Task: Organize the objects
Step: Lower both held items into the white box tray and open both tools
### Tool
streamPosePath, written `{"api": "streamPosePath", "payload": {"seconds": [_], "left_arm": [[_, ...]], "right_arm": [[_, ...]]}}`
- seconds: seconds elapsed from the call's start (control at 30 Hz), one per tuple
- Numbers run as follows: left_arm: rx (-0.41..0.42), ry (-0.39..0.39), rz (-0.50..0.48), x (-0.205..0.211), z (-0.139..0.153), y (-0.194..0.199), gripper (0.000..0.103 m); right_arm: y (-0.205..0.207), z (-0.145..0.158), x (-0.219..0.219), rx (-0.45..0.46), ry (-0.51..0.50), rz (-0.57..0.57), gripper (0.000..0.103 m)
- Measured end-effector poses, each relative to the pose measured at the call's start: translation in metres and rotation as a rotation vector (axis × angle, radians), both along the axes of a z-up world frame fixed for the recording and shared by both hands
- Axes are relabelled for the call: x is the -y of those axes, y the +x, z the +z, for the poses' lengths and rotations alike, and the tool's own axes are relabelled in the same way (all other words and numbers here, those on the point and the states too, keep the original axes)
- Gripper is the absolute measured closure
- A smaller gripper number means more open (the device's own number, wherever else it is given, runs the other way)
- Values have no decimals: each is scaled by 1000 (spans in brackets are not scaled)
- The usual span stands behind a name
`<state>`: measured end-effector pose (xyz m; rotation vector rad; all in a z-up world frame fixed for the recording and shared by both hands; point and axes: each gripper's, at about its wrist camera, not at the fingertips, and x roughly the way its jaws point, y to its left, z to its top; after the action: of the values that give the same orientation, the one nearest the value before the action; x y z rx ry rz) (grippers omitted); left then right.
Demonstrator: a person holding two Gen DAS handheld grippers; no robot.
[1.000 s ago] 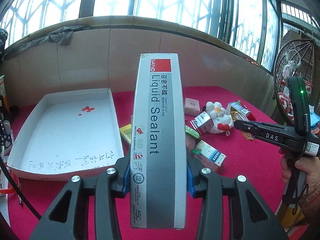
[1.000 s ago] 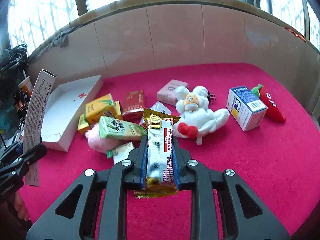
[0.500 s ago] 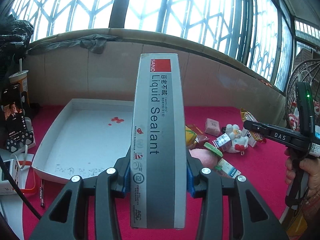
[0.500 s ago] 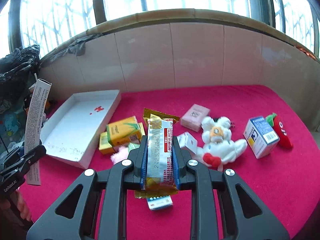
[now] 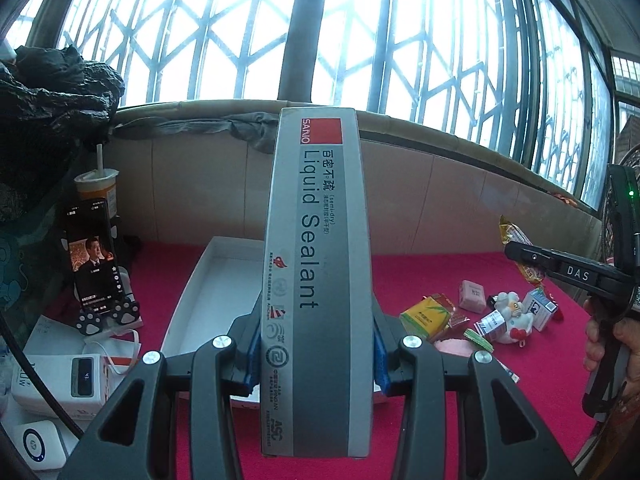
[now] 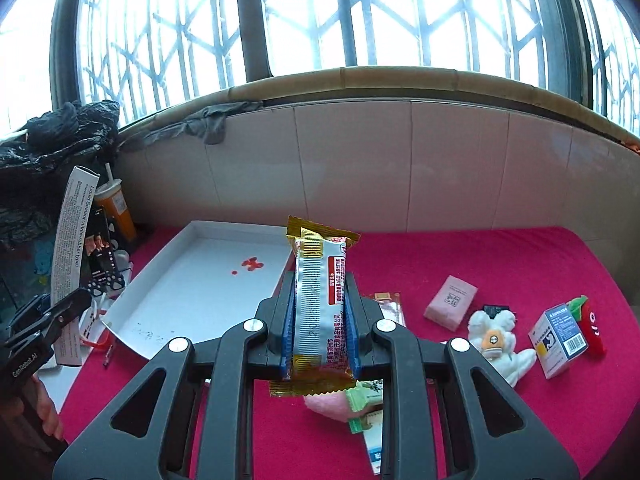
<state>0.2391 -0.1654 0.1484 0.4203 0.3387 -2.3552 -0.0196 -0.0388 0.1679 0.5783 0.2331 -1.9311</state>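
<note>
Between my left gripper's (image 5: 316, 354) blue pads sits the sealant box (image 5: 316, 280), clamped upright near its lower end so it clears the clutter. My right gripper (image 6: 322, 320) pinches a snack bar (image 6: 320, 304) by its sides. Ahead and left of it waits the white tray (image 6: 192, 300), likely their destination.

The sealant box (image 5: 316, 280) is smooth, faintly glossy printed cardboard. The snack bar (image 6: 320, 300) wears shiny crinkled foil-like plastic wrap. The tabletop (image 6: 500, 264) is covered in matt red cloth, possibly felt. The tray (image 6: 192, 292) looks like matt white cardboard. Both grippers are matt black plastic with bright metal screws; the stuffed toy (image 6: 496, 340) is fuzzy plush.
</note>
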Motion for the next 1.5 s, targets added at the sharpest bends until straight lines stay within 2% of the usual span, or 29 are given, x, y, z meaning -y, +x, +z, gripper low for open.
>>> {"api": "streamPosePath", "payload": {"seconds": [0.33,0.6,1.03,1.3,1.5], "left_arm": [[5,34,42,39,2,6,61],[25,96,53,71,-4,-8,61],[84,179,59,107,-38,-50,61],[160,221,81,130,-63,-68,61],[195,245,84,148,-69,-76,61]], "right_arm": [[18,14,41,-2,-1,60,83],[23,9,80,8,40,83,83],[31,-27,141,121,96,115,83],[35,-56,175,140,161,109,82],[33,-79,198,155,215,99,82]]}}
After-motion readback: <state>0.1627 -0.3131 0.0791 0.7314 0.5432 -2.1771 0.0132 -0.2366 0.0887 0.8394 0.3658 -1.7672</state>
